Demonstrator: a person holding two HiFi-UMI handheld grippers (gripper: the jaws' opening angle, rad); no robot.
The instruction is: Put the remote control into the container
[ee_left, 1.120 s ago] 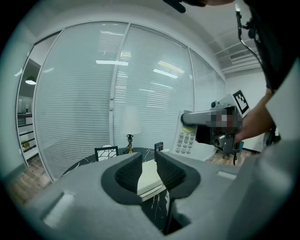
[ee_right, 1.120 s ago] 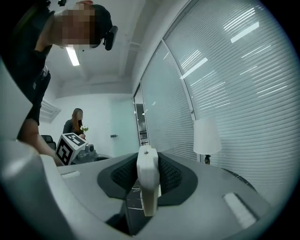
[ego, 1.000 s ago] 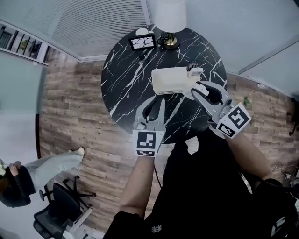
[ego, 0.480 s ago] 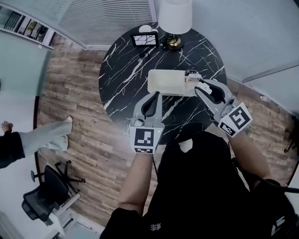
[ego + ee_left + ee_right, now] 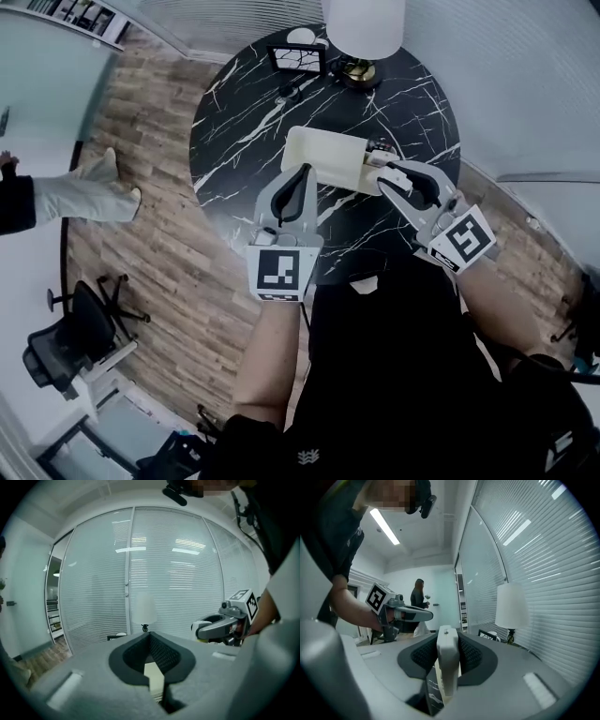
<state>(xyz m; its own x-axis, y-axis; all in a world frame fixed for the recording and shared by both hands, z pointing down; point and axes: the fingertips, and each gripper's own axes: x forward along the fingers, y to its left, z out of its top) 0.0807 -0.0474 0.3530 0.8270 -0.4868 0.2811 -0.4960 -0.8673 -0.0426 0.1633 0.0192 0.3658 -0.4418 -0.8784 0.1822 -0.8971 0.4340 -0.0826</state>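
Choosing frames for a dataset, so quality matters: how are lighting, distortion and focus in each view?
Head view: dim and bluish, edges bent, the marble table sharp. Left gripper view: fisheye with dark corners, lights mirrored in the blinds, close jaws soft. Right gripper view: same fisheye, bright ceiling light, the remote control slightly soft.

The remote control [image 5: 447, 667] between the right gripper's [image 5: 447, 637] fingers looked like smooth white plastic with a faint sheen. The pads [image 5: 472, 657] on either side of it were black and finely dimpled, set in matt grey shells. Past the fingertips, the container [image 5: 323, 155] looked like matt cream plastic. The table [image 5: 234, 122] under it was glossy black marble with white veins, and the floor [image 5: 159, 244] was wood plank.
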